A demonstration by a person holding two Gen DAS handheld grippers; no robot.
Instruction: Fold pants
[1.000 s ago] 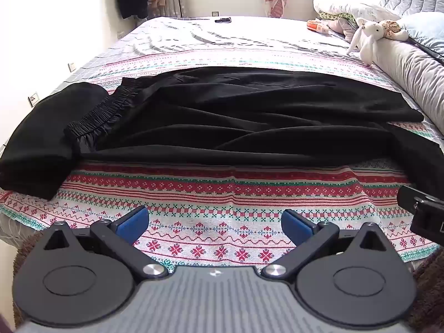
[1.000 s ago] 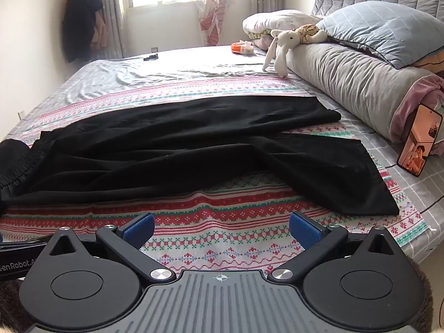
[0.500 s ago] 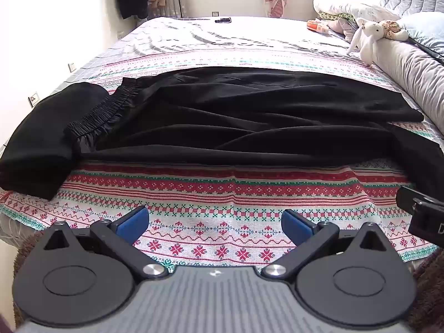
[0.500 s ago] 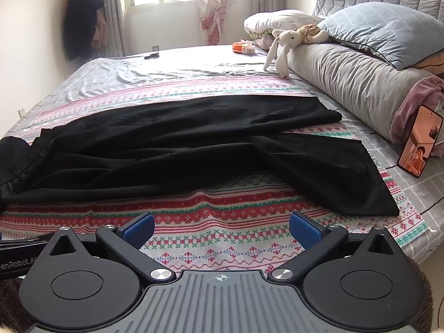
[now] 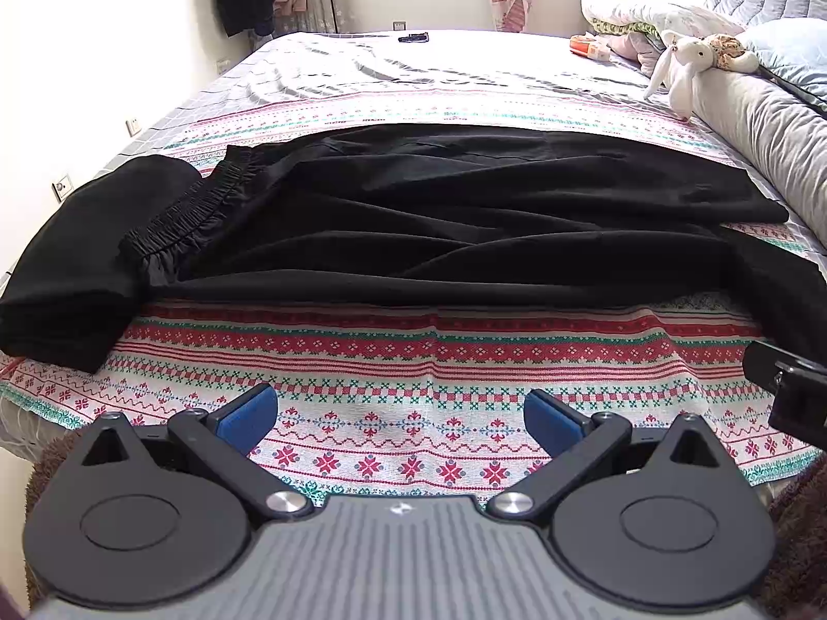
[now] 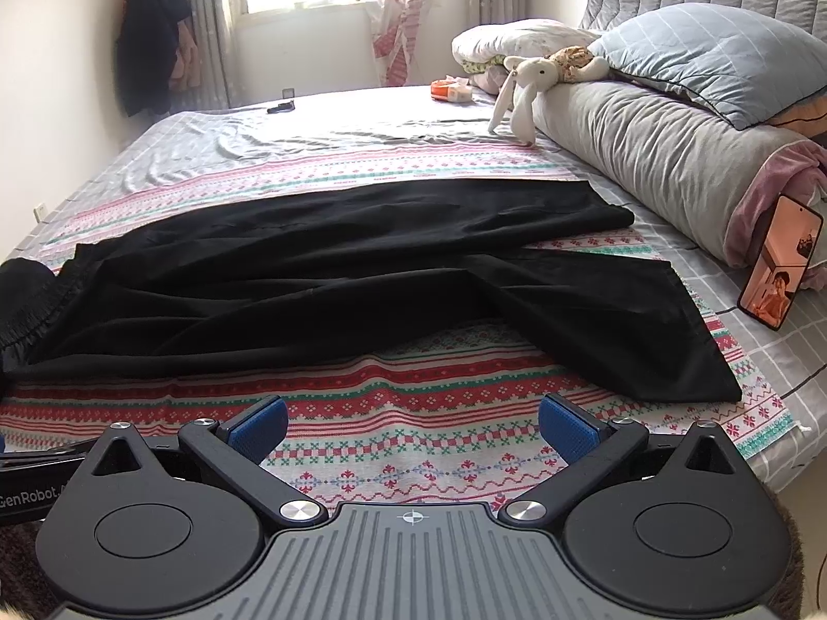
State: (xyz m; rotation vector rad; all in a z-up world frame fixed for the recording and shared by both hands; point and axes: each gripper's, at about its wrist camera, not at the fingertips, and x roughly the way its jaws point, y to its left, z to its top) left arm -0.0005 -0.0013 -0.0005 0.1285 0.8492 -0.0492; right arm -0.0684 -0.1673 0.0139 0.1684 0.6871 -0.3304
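Nearest us, the left hand-held gripper (image 5: 397, 416) hangs over the near edge of the bed, blue pads spread wide with nothing between them, and the right hand-held gripper (image 6: 412, 426) sits just the same, released and empty above the patterned blanket (image 6: 413, 444). Just beyond the red-and-green stripes lie the black pants (image 6: 320, 279), spread flat across the blanket, elastic waistband (image 5: 191, 212) to the left, legs running right, the nearer leg fanning out toward the right edge. A folded black garment (image 5: 77, 263) rests touching the waistband on the left. Right of the legs, a phone (image 6: 780, 268) leans against the long grey bolster (image 6: 651, 165). Farther back, a white plush rabbit (image 6: 522, 98) sprawls by the pillows (image 6: 713, 57).
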